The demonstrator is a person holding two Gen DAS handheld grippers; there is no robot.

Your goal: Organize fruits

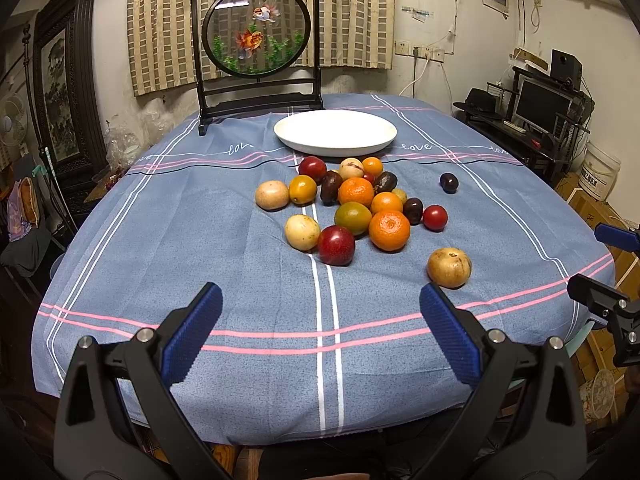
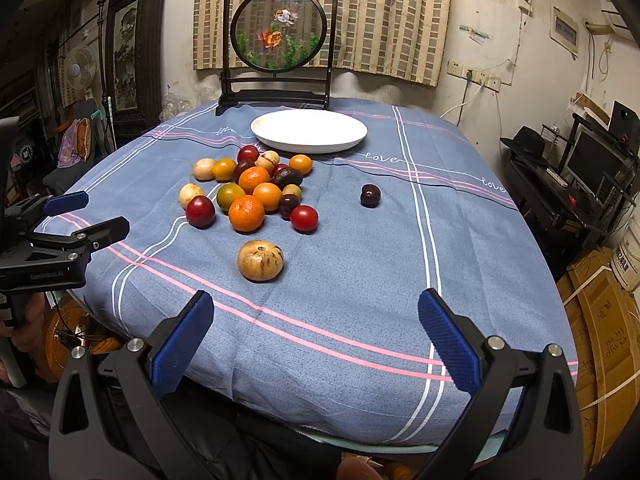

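Blue cloth with pink and white stripes covers the table [image 1: 200, 264], and the word "love" is stitched on it in white. A pile of fruits [image 1: 352, 208] sits in the middle of the cloth, packed close together, with oranges, red plums, dark plums, pale yellow round fruits and 1 green and orange fruit. The biggest orange [image 1: 389, 229] is at the near side of the pile, and a red plum [image 1: 336, 245] sits just beside it. A big tan fruit with brown spots [image 2: 260, 260] lies alone, nearer to the grippers than the pile. 1 dark plum [image 2: 370, 195] also lies alone, off to the right of the pile. A white plate [image 1: 335, 133] sits behind the fruits, with nothing on it. Behind the plate stands a round goldfish screen [image 1: 258, 32] in a black frame. The left gripper [image 1: 320, 320] hovers over the near edge of the table with its blue pads far apart and nothing between them. The right gripper [image 2: 316, 320] is the same, wide apart and holding nothing, over the near right part of the cloth.
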